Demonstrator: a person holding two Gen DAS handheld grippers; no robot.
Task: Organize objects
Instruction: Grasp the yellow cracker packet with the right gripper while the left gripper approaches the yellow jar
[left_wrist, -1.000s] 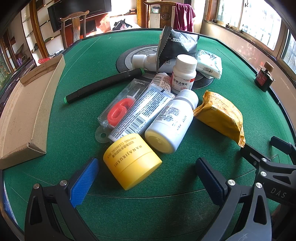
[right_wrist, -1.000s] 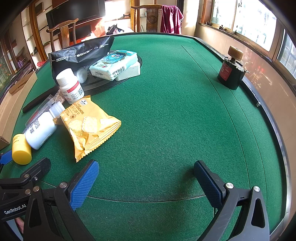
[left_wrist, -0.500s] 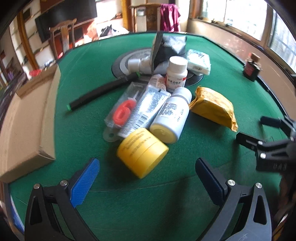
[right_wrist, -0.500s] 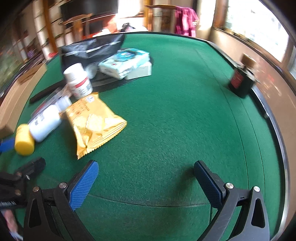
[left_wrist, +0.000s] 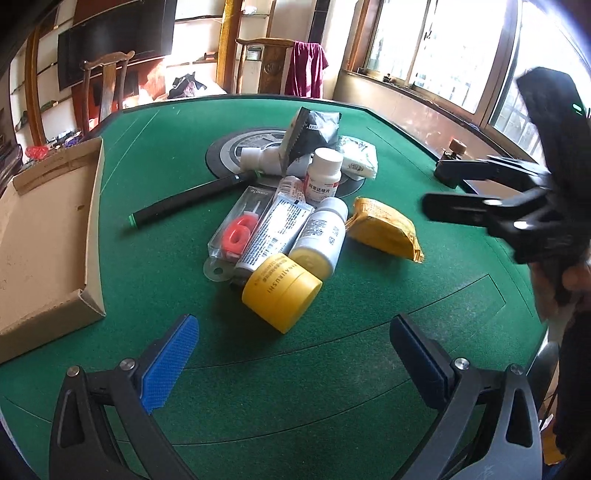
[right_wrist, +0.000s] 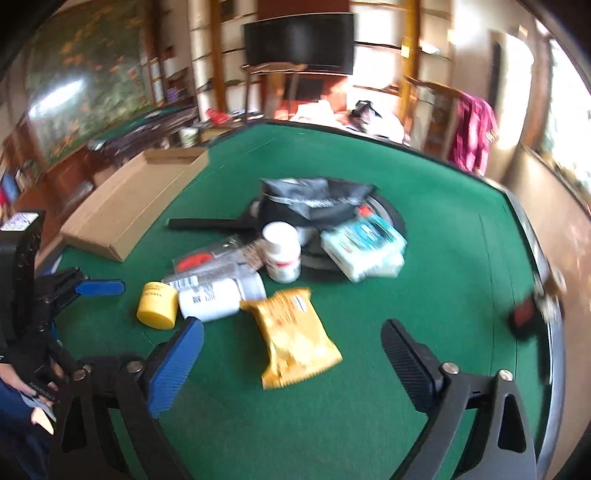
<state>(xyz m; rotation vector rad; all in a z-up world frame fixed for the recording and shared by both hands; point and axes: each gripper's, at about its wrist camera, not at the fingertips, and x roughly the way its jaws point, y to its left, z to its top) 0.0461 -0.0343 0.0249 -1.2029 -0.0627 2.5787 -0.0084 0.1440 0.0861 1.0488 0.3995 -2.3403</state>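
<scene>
The yellow jar (left_wrist: 280, 290) lies on its side on the green surface (left_wrist: 332, 387), just ahead of the left gripper (left_wrist: 295, 354), whose fingers gape empty. The right gripper (right_wrist: 291, 354), jaws just narrowed but empty, hovers over the snack packet (right_wrist: 293, 336).

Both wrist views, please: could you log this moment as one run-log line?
left gripper: open, empty | right gripper: open, empty, jaws just closing | yellow jar: on green table, untouched | cardboard box: empty

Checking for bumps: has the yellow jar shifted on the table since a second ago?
No. The yellow jar still lies against the white bottle in the pile; only the cameras moved.
</scene>
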